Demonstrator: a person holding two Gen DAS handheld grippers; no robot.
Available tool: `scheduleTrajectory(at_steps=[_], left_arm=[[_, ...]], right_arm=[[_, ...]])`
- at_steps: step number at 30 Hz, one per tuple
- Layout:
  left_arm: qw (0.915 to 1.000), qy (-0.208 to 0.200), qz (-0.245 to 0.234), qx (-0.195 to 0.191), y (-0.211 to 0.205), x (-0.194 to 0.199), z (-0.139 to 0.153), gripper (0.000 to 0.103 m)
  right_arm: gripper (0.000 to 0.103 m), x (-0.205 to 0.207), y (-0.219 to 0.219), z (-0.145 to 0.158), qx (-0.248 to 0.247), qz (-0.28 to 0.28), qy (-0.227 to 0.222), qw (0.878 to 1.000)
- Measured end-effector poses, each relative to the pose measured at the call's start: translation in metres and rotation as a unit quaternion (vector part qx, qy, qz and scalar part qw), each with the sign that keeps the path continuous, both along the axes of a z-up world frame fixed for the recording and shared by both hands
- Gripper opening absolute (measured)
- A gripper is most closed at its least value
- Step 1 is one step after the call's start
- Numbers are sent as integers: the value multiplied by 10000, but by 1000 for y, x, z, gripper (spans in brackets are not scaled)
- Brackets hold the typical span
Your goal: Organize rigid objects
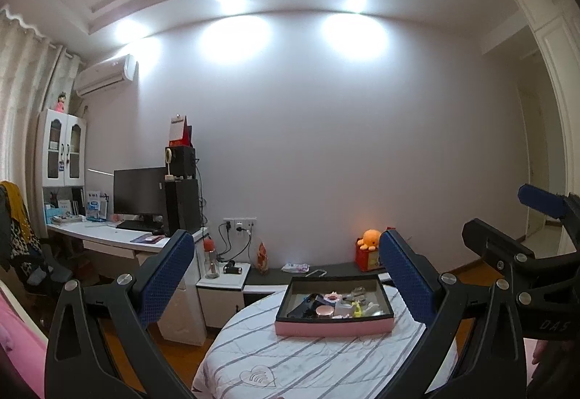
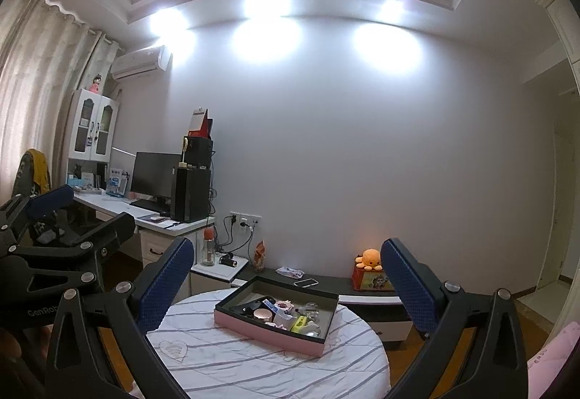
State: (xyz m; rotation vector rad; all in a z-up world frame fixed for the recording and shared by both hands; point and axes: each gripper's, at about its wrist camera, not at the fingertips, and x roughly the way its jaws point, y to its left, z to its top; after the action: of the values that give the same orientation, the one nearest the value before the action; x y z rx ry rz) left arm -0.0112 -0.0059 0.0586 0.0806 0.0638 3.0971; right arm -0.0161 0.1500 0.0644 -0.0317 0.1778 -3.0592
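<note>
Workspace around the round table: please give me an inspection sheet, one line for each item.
Surface: round table under a white striped cloth.
Job's things: pink box with a dark inside, holding mixed small objects; too small to name.
Clutter: nothing seen on the cloth beside the box.
Grippers: left gripper open, empty, raised before the table; right gripper the same.
Cables: black cables hang from a wall socket behind the table.
Surroundings: desk with monitor, orange plush on a red box, low bench with a phone.

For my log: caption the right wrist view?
Open right gripper facing pink tray of small items on striped table.
</note>
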Motion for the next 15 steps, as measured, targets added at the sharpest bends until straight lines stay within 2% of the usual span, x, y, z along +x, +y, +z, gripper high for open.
scheduleTrajectory(at_steps=[15], left_arm=[[10000,-73,4,-5,-2,1,-10,103]], right_arm=[[103,4,-6,-6,67,45,-44,10000]])
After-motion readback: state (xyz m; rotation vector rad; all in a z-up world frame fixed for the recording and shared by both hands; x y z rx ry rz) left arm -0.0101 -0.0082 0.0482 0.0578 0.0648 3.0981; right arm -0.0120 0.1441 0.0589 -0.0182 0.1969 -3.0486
